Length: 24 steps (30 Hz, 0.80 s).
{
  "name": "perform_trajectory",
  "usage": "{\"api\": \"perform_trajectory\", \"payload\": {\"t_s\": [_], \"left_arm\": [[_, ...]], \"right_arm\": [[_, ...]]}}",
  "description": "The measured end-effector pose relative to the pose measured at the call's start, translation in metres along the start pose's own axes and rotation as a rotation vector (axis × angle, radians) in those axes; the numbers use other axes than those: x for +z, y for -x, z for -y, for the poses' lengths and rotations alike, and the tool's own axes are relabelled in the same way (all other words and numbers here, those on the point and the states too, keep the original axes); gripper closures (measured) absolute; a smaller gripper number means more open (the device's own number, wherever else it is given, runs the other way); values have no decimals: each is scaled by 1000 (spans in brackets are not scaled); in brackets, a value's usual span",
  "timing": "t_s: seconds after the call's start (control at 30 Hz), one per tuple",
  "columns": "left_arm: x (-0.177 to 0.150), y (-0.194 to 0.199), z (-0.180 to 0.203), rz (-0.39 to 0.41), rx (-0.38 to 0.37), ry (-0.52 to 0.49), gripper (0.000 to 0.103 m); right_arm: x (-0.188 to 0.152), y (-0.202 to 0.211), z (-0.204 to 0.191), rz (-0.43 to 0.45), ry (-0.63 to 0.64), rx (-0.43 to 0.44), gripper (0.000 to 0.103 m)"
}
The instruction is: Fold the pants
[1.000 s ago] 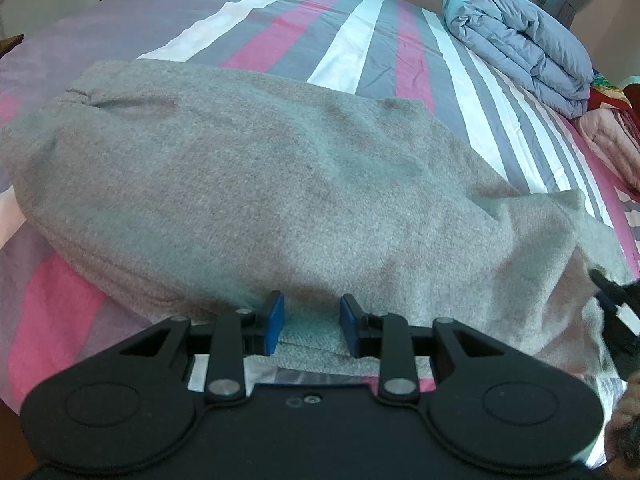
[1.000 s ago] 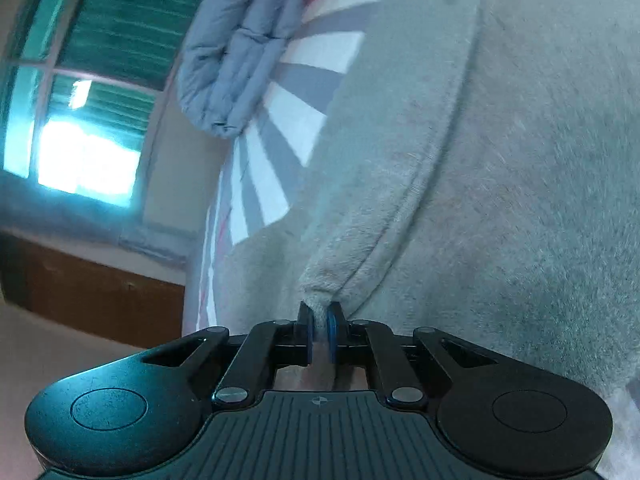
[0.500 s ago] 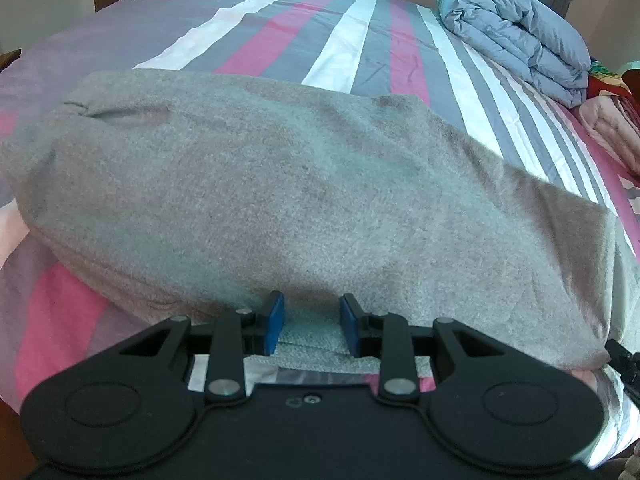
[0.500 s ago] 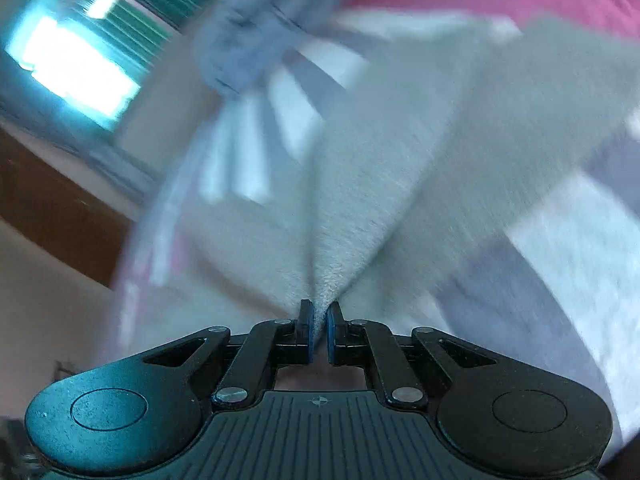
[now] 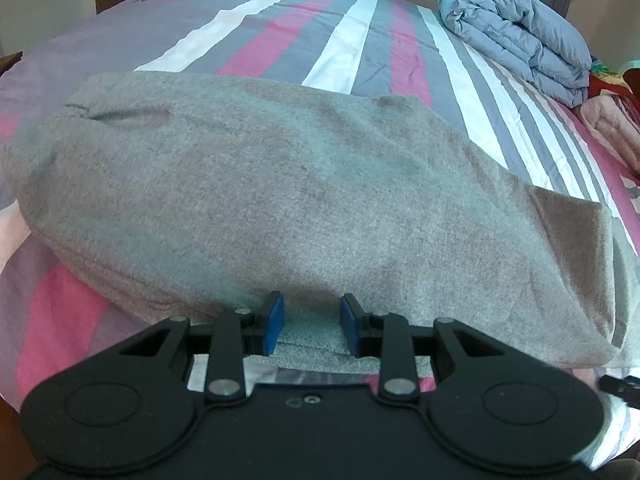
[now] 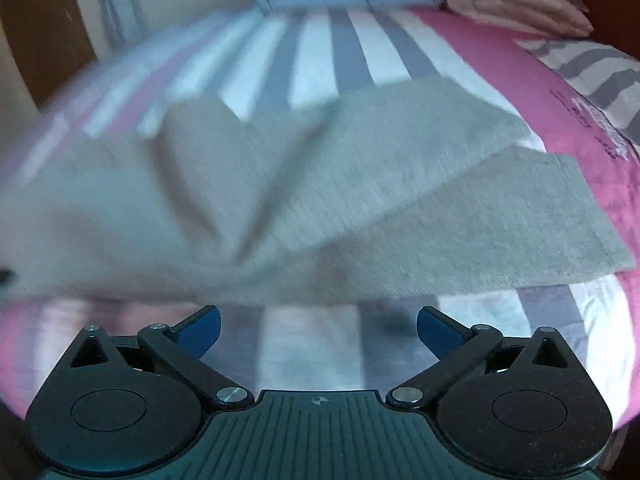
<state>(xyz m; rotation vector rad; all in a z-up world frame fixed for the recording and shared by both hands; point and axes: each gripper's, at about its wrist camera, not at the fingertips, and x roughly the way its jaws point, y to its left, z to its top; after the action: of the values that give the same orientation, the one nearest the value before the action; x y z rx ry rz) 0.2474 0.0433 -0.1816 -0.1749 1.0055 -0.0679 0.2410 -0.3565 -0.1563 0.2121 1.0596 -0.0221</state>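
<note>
the left gripper [image 5: 311, 326] tilts steeply down at the near edge of the folded grey knitted pants [image 5: 280, 200], its blue pads narrowly apart and pinching a bunched fold. the pants lie on the pink, grey and white striped bed sheet [image 5: 352, 44]. the right gripper [image 6: 319, 330] also tilts down, jaws opening wide, nothing between them, just short of the pants' edge.

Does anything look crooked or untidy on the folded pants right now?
Yes. In the right wrist view, the upper layer of the pants sits askew over the lower one, leaving a lower corner uncovered, and a deep crease cuts across the cloth.
</note>
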Motion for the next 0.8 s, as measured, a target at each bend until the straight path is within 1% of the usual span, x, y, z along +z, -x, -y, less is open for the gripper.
{"api": "perform_trajectory", "payload": {"t_s": [0.07,0.13,0.2,0.27,0.3,0.33,0.37,0.4,0.43,0.47,0.53,0.57,0.63,0.67,0.7,0.73,0.77,0.8], "left_arm": [[0,0,-1,1,-5,3,80],[0,0,-1,1,-3,5,80],[0,0,0,1,3,4,80],[-1,0,0,3,4,7,80],[-1,0,-1,2,1,7,80],[-1,1,-1,2,-2,9,80],[0,1,-2,0,-5,12,80],[0,0,-3,-1,-7,13,80],[0,0,-3,-2,-5,14,80],[1,-1,-2,-3,-2,13,80],[1,-1,0,-3,2,12,77],[1,-1,0,-3,3,11,77],[1,0,2,-4,11,7,76],[1,0,2,-4,12,8,76],[2,0,2,-5,12,9,76],[2,0,2,-6,12,12,76],[2,-1,3,-6,14,14,76],[2,-1,3,-7,17,15,76]], "right_arm": [[3,-17,-1,-37,14,-4,0],[7,-26,-3,-45,62,-5,0],[5,-32,-5,-11,104,0,0],[2,-38,-4,65,131,23,0],[0,-40,-6,89,155,33,0],[3,-44,-6,70,180,43,0],[6,-43,-4,54,178,54,0],[8,-37,3,60,131,70,0],[10,-28,13,88,78,115,0],[14,-18,25,134,36,153,0],[23,-7,49,208,-84,173,0],[32,-10,68,204,-175,214,0],[48,-29,104,167,-349,277,0],[54,-42,123,157,-439,273,0],[54,-49,128,149,-487,258,0],[56,-63,139,138,-537,259,10],[60,-72,143,139,-567,263,31],[61,-80,147,149,-595,258,41]]}}
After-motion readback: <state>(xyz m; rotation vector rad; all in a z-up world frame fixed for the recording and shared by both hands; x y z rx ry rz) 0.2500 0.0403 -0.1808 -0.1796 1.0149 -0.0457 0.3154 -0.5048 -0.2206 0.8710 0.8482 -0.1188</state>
